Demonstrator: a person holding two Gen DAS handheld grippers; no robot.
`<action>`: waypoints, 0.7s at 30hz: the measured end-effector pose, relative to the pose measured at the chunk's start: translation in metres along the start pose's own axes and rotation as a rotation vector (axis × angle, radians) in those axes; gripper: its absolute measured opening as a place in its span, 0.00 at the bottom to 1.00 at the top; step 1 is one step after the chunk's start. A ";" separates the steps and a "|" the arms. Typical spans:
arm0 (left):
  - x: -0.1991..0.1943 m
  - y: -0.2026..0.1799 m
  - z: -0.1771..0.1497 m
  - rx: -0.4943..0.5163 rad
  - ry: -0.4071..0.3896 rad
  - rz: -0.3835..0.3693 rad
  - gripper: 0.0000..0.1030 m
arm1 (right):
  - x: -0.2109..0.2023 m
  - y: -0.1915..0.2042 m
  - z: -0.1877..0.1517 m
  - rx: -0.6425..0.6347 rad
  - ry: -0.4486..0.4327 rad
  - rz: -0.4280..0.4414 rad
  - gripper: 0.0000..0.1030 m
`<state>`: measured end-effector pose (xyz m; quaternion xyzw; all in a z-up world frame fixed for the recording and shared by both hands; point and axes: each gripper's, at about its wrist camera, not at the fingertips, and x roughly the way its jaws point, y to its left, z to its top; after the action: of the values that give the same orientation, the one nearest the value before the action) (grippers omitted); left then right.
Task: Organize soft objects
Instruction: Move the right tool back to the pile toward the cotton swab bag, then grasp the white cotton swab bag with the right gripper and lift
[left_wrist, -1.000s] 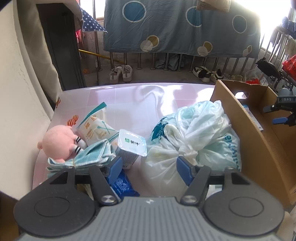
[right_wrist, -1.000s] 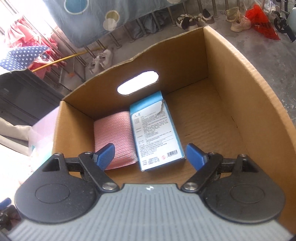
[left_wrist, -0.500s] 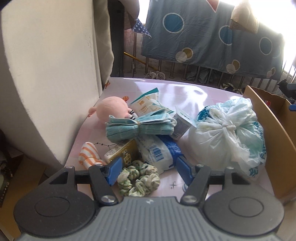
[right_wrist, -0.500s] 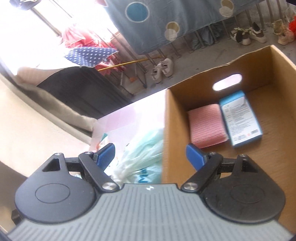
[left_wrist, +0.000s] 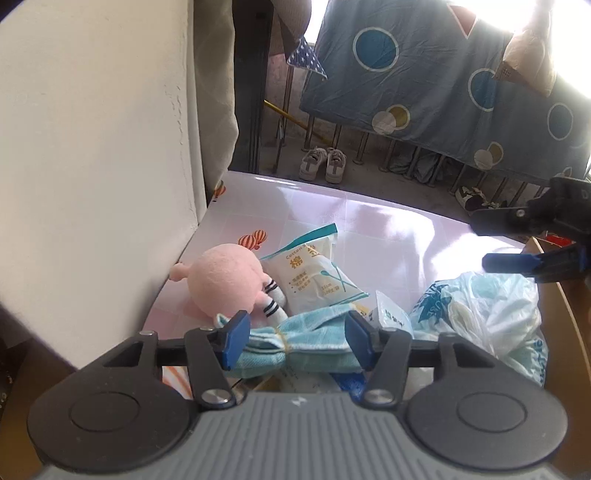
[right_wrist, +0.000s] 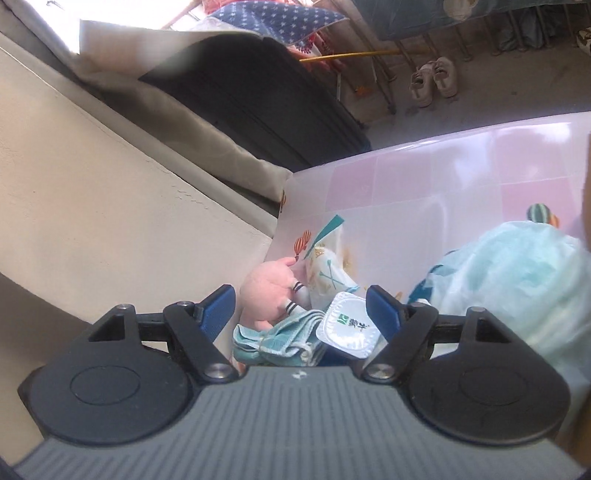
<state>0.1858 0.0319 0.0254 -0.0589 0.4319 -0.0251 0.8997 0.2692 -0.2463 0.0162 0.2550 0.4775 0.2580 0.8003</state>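
Your left gripper (left_wrist: 295, 338): jaws closing astride the teal folded towel (left_wrist: 314, 328), pads not yet pressing | your right gripper (right_wrist: 301, 312): closing, nothing gripped | towel beside pink plush (left_wrist: 225, 284), near table's (left_wrist: 369, 221) wall-side edge.
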 end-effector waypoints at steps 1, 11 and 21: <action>0.014 -0.001 0.009 -0.008 0.024 -0.003 0.53 | 0.015 0.002 0.006 -0.001 0.017 -0.003 0.74; 0.136 0.002 0.048 -0.059 0.271 -0.056 0.52 | 0.160 -0.031 0.052 0.096 0.184 -0.049 0.70; 0.185 -0.005 0.051 -0.052 0.355 -0.043 0.55 | 0.220 -0.060 0.040 0.173 0.289 -0.037 0.64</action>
<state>0.3418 0.0138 -0.0859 -0.0859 0.5832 -0.0433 0.8066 0.4057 -0.1526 -0.1458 0.2745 0.6126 0.2353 0.7028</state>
